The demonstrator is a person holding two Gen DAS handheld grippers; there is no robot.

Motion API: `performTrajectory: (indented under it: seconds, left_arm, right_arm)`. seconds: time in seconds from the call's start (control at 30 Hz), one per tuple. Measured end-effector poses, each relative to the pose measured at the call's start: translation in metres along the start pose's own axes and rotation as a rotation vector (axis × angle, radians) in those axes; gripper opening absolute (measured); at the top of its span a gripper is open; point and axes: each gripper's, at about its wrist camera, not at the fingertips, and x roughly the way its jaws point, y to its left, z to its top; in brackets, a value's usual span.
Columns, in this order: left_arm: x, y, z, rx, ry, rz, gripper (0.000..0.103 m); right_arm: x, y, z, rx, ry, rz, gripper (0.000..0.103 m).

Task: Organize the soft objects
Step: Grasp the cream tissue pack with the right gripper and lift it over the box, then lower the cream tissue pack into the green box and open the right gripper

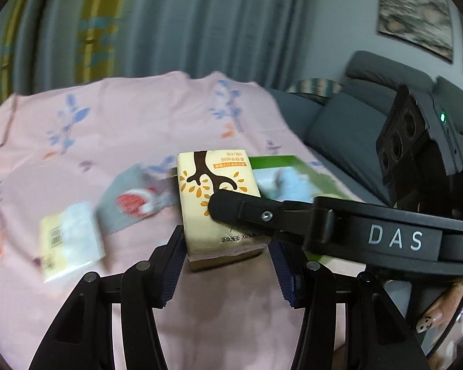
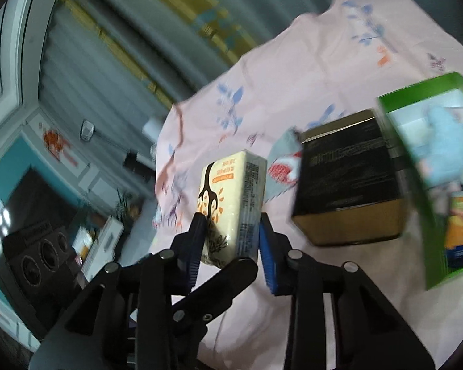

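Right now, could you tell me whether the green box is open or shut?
Open: the green box shows its white inside, with a light-blue soft toy lying in it.

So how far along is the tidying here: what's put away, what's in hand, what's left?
Done: a blue plush already lies in the green box. In hand: the tissue pack is clamped by both the left tongs and the right tongs, mid-handover. Left: another tissue pack and a grey cloth with a red print lie loose on the pink sheet.
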Motion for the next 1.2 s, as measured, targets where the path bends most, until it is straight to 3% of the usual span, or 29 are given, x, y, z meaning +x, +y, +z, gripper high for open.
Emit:
performTrajectory:
  seconds: [0.2, 0.4, 0.53, 0.8, 0.87, 0.9, 0.93, 1.0, 1.07, 1.1, 1.2]
  left_arm:
    - [0.046, -0.054, 0.019, 0.066, 0.077, -0.126, 0.053]
    - [0.089, -0.076, 0.030, 0.070, 0.174, -0.228, 0.058]
    - [0.099, -0.076, 0.026, 0.099, 0.195, -0.204, 0.058]
    - [0.110, -0.052, 0.030, 0.025, 0.211, -0.212, 0.058]
    - [0.110, -0.046, 0.030, -0.002, 0.207, -0.201, 0.058]
    - [0.112, -0.044, 0.030, -0.009, 0.216, -0.192, 0.058]
    - [0.112, -0.041, 0.031, -0.015, 0.222, -0.190, 0.058]
    - [0.107, -0.034, 0.033, -0.039, 0.217, -0.204, 0.059]
    - [0.102, -0.024, 0.037, -0.062, 0.201, -0.211, 0.071]
    - [0.101, -0.021, 0.038, -0.070, 0.195, -0.203, 0.072]
    - [0.092, -0.002, 0.043, -0.091, 0.184, -0.154, 0.072]
  right_arm:
    - [-0.052, -0.052, 0.010, 0.109, -0.125, -0.084, 0.030]
    - [-0.080, -0.098, 0.013, 0.239, -0.218, -0.130, 0.027]
    - [-0.086, -0.117, 0.014, 0.293, -0.258, -0.267, 0.026]
    - [-0.089, -0.147, 0.019, 0.368, -0.282, -0.409, 0.030]
    - [-0.085, -0.151, 0.020, 0.356, -0.270, -0.487, 0.041]
    - [-0.086, -0.153, 0.018, 0.355, -0.267, -0.521, 0.055]
    - [-0.088, -0.155, 0.016, 0.358, -0.269, -0.546, 0.061]
    - [-0.092, -0.157, 0.015, 0.353, -0.279, -0.558, 0.065]
    - [-0.099, -0.156, 0.014, 0.349, -0.304, -0.549, 0.076]
    - [-0.103, -0.155, 0.013, 0.347, -0.321, -0.550, 0.081]
    - [-0.113, -0.148, 0.012, 0.335, -0.376, -0.566, 0.085]
